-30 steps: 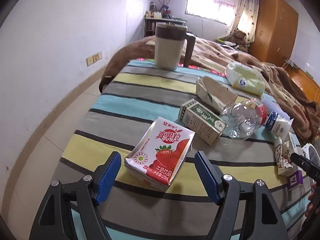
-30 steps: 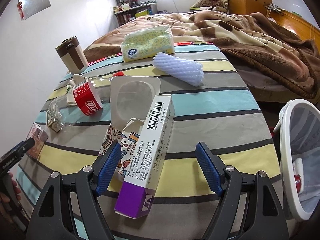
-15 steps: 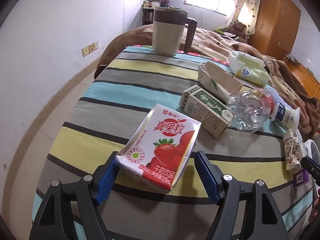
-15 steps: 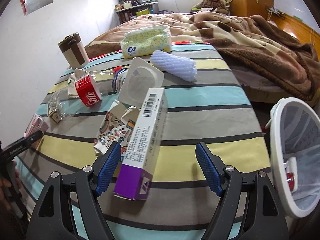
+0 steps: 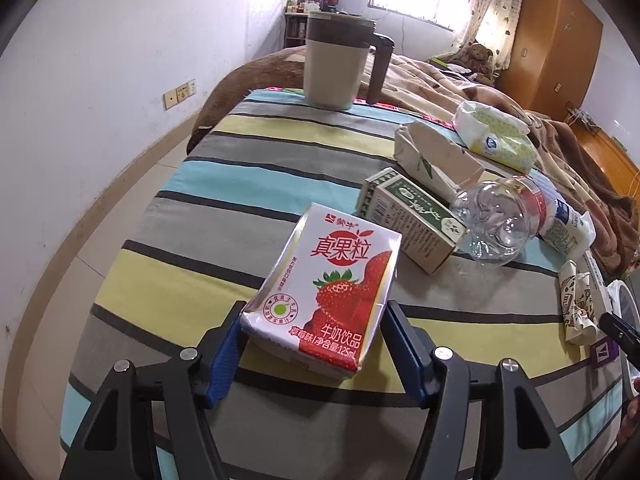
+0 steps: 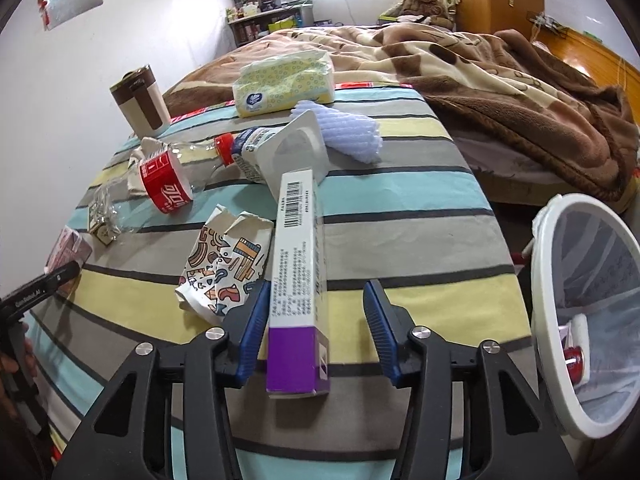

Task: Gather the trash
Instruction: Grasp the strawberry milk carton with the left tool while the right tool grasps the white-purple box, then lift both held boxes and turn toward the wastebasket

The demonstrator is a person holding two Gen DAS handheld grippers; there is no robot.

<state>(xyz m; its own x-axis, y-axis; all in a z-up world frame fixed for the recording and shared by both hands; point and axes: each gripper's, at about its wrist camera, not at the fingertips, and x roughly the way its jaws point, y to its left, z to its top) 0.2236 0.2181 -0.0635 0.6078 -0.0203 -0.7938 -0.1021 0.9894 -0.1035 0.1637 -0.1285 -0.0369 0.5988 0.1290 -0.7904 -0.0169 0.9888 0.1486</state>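
A strawberry milk carton point(image 5: 332, 280) lies on the striped tablecloth point(image 5: 200, 216). My left gripper point(image 5: 314, 352) is closing on it, and both blue pads touch its near end. In the right wrist view a long white box with a purple end point(image 6: 298, 272) lies between the pads of my right gripper point(image 6: 316, 328). Those jaws are closing too: the left pad is against the box, while a gap remains at the right pad. A white-rimmed bin point(image 6: 542, 320) with a liner stands off the table's right edge.
More litter lies beyond: a crumpled patterned paper cup point(image 6: 224, 272), a crushed bottle with a red label point(image 6: 166, 188), a green carton point(image 5: 412, 220), a white tray point(image 6: 300, 148) and a foam sleeve point(image 6: 348, 132). A mug point(image 5: 336, 68) and a tissue pack point(image 6: 284, 80) stand near the bed.
The left gripper slid forward around the strawberry carton and its pads came in onto it. The right jaws narrowed sharply around the purple-ended box.
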